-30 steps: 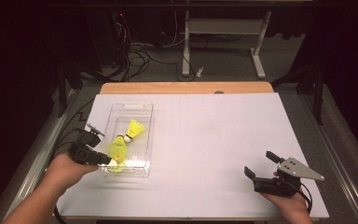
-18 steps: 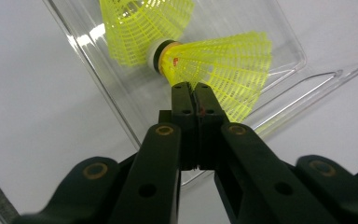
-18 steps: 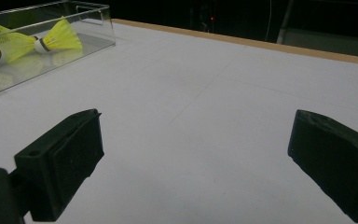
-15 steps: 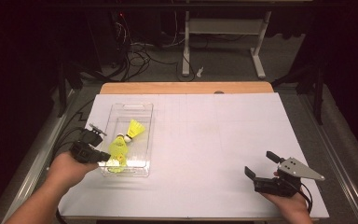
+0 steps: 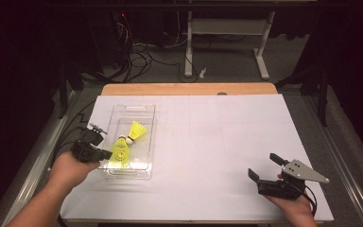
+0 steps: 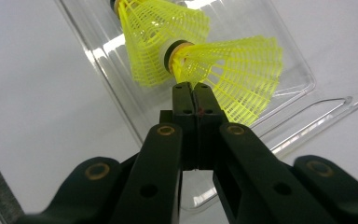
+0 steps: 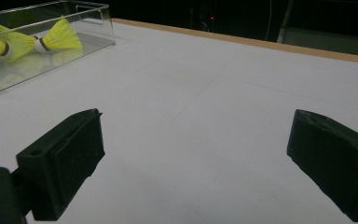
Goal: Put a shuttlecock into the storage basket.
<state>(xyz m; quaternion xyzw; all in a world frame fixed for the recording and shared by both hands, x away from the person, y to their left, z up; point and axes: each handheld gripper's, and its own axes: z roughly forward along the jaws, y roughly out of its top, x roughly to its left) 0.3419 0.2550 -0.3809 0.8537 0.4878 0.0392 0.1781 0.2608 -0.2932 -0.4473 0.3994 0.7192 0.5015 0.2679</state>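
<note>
A clear plastic box (image 5: 139,108) sits at the table's left with yellow shuttlecocks in it. My left gripper (image 5: 108,152) reaches over the box's near left wall. In the left gripper view its jaws (image 6: 192,86) are pressed together, pinching the mesh skirt of one shuttlecock (image 6: 233,70) near its cork. A second shuttlecock (image 6: 158,32) lies against that one, and another (image 5: 138,130) lies farther back in the box. My right gripper (image 5: 263,165) rests low at the table's near right, open, with bare white table between its jaws (image 7: 193,154).
White paper (image 5: 217,142) covers the table, with a wooden edge (image 5: 189,89) at the back. Beyond it are a dark floor, cables and a desk frame (image 5: 227,42). The box (image 7: 93,18) appears far left in the right gripper view.
The left gripper's jaws have closed at the shuttlecock by the box's near left wall. Both hands have kept their places.
</note>
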